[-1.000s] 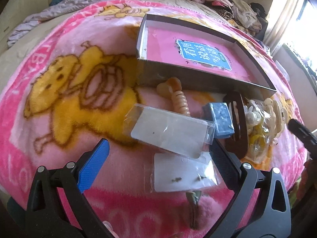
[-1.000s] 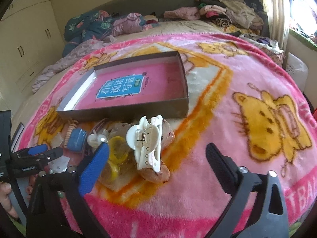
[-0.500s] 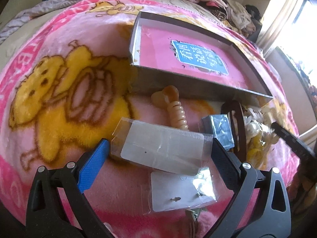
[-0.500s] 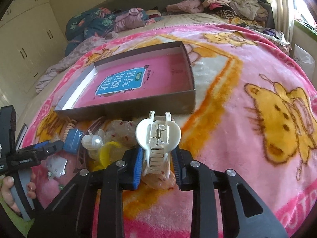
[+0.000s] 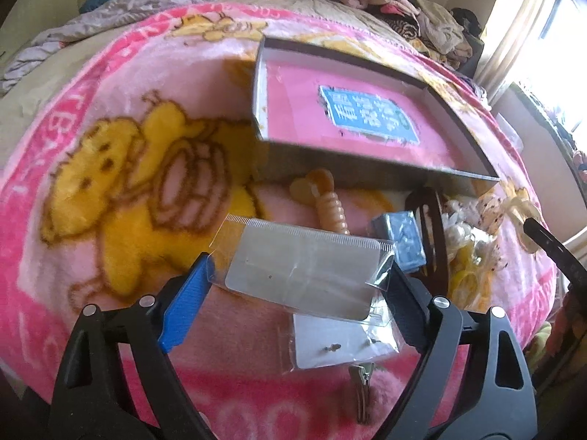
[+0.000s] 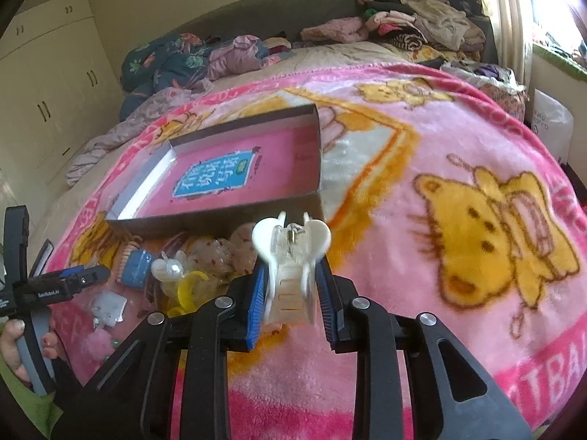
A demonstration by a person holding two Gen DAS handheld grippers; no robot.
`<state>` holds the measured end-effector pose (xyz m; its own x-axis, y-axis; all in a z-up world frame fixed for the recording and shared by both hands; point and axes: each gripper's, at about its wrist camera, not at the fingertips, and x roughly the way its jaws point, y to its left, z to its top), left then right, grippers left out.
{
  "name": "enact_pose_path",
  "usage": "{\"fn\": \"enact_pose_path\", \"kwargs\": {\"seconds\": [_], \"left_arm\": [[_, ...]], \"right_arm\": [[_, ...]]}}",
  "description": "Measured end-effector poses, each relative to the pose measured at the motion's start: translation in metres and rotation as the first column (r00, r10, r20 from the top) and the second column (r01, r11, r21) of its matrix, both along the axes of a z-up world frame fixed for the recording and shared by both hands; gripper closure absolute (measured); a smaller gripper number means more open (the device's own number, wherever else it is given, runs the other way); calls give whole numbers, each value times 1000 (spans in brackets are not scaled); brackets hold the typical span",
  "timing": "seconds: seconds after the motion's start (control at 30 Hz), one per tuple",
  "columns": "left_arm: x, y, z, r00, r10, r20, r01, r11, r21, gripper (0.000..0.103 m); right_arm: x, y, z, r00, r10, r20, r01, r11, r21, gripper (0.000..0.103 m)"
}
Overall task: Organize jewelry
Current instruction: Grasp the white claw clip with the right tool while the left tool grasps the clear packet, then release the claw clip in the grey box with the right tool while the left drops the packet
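The right gripper (image 6: 290, 295), jaws clamped on a white claw hair clip (image 6: 290, 256), holds it raised before the open pink-lined box (image 6: 234, 172), apparently its destination, while the left gripper (image 5: 293, 293) straddles, wide open, a clear earring packet (image 5: 304, 275) on the blanket (image 5: 110, 110).

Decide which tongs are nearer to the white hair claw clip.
Right. The right tongs are shut on the white hair claw clip; the left tongs stand open around a clear packet, apart from it.
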<state>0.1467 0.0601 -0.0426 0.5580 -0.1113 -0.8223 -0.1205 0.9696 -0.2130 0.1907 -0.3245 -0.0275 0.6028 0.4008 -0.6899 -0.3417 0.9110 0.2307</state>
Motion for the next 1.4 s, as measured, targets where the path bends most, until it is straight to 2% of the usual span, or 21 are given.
{"fn": "enact_pose_path", "kwargs": {"seconds": [0.2, 0.4, 0.63, 1.03, 1.4], "left_arm": [[14, 8, 28, 999, 13, 53, -14, 1000, 24, 22], [39, 10, 41, 996, 21, 83, -24, 999, 39, 22], [71, 6, 38, 998, 4, 69, -7, 999, 43, 22], [121, -11, 17, 999, -40, 25, 37, 996, 84, 21], [129, -20, 7, 998, -55, 17, 53, 992, 116, 21]], "right_arm": [[12, 11, 18, 999, 38, 37, -38, 999, 9, 79], [36, 25, 29, 996, 59, 61, -60, 998, 18, 79], [67, 43, 29, 996, 67, 66, -68, 998, 8, 79], [117, 61, 6, 998, 43, 42, -43, 999, 1, 79], [137, 61, -14, 1000, 1, 7, -1, 1000, -17, 78]]}}
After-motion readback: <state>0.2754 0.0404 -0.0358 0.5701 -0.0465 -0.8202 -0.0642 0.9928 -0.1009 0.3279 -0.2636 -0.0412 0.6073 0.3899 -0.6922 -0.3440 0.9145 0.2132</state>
